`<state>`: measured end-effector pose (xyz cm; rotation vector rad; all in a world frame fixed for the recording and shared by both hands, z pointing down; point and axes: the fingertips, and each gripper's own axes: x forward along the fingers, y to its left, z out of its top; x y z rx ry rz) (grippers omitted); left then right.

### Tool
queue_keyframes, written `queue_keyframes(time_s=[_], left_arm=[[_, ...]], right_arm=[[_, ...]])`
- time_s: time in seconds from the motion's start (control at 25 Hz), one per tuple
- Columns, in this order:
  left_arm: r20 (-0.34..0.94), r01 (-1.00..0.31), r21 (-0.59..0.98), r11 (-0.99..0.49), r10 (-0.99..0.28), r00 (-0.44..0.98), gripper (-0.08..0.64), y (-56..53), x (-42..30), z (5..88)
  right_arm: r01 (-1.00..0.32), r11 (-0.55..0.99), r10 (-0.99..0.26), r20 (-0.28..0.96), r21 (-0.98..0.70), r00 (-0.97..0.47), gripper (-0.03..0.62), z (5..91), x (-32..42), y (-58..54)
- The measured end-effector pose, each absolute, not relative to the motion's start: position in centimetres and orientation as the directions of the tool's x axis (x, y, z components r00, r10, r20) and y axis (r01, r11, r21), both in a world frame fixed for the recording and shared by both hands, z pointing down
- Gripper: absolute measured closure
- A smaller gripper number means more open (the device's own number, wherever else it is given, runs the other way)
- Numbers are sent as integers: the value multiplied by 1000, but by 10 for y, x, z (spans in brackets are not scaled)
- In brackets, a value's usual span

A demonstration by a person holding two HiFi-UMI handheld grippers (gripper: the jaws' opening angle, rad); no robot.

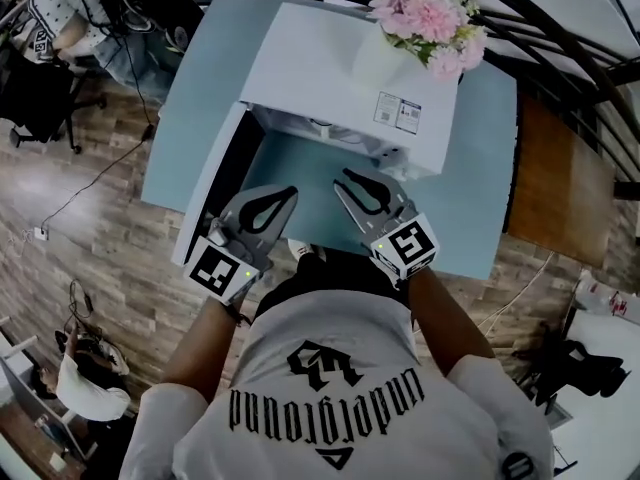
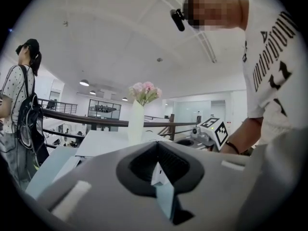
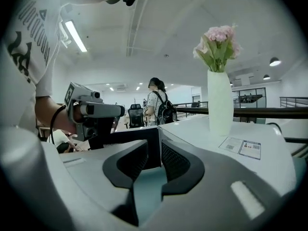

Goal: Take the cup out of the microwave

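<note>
A white microwave [image 1: 340, 68] stands on a light blue table [image 1: 470, 198], and its door [image 1: 215, 183] is swung open to the left. The cavity [image 1: 320, 128] shows only as a shadowed strip, and no cup is visible in any view. Both grippers hover over the table just in front of the opening. My left gripper [image 1: 291, 190] is near the door, its fingertips together and nothing between them [image 2: 158, 167]. My right gripper [image 1: 343, 176] is beside it with its jaws apart and empty [image 3: 153, 158]. Through their gap I see the table and the door's edge.
A white vase [image 1: 385, 58] of pink flowers [image 1: 425, 18] stands on top of the microwave, near its front right corner. A dark railing runs behind the table. People sit at desks on the wooden floor to the left [image 1: 70, 18], and a cable crosses that floor.
</note>
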<state>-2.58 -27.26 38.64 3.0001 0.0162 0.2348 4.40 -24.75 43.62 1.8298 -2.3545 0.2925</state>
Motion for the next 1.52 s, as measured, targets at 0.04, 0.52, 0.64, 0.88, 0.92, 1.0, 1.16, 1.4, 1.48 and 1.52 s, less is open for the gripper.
queue_keyframes(time_s=[0.04,0.52,0.64,0.88,0.92,1.0,1.16,1.4,1.48,1.52], left_arm=[[163,-1,130,-992,20,986,510,-275,-23,392],[246,-43,169,-985,0,969,510,-300,3,462],[246,-51,175,-983,-6,969,509,-306,9,474],[255,-76,192,-978,-25,967,509,-326,22,501],[255,-79,194,-978,-27,967,509,-329,24,506],[254,-81,197,-977,-29,967,511,-333,29,514],[257,-89,206,-975,-34,966,509,-338,34,527],[271,-74,219,-973,-13,962,509,-336,40,543],[273,-82,226,-971,-18,962,509,-339,40,545],[273,-85,227,-970,-20,962,510,-340,40,546]], right_arm=[[-969,234,-940,236,-74,-245,523,444,47,-251],[-970,182,-922,315,-159,-225,487,544,79,-290],[-971,169,-920,326,-168,-216,482,559,84,-300],[-971,147,-913,351,-191,-207,482,588,99,-318],[-970,150,-911,354,-191,-210,481,592,100,-321],[-970,155,-909,357,-187,-214,482,600,101,-326],[-968,163,-905,362,-191,-224,481,612,103,-337],[-961,193,-899,357,-196,-254,482,626,97,-349],[-959,208,-901,344,-195,-265,482,628,94,-354],[-958,213,-903,335,-193,-269,482,628,93,-356]])
